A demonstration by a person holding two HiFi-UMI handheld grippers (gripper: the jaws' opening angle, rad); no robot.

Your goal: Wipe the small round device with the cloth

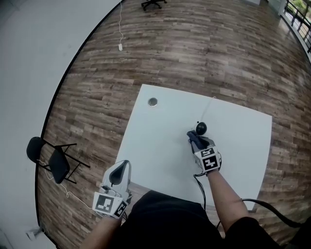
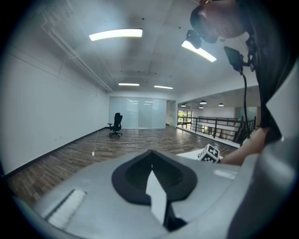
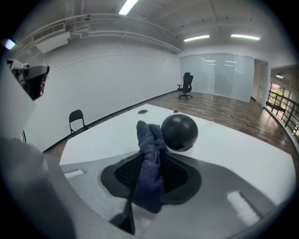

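- While the left gripper hung nearest the person's body, off the near corner of the white table, its jaws were pressed together with nothing between them.
- Further out over the table, the right gripper was clamped on the dark blue cloth. The cloth was bunched into a thick fold, and its free end stuck out past the fingertips.
- The cloth looked soft, light and limp. It would probably flop unless gripped close to the working end, so this hold in the middle of the bunch seemed sound.
- Its long axis ran along the jaws, pointing forward and downward at the device.
- The small round device sat on the table just beyond the cloth's tip. The pictures did not settle whether the two touched.
- It was a dark, smooth ball on a pale base, so it had no long axis and stood upright. It seemed light, slippery and liable to slide or roll under a hard push, so the base looked the safest place to steady it.
- Beyond it lay a round grommet near the table's far corner.
- Farthest off, an office chair stood on the wood floor.
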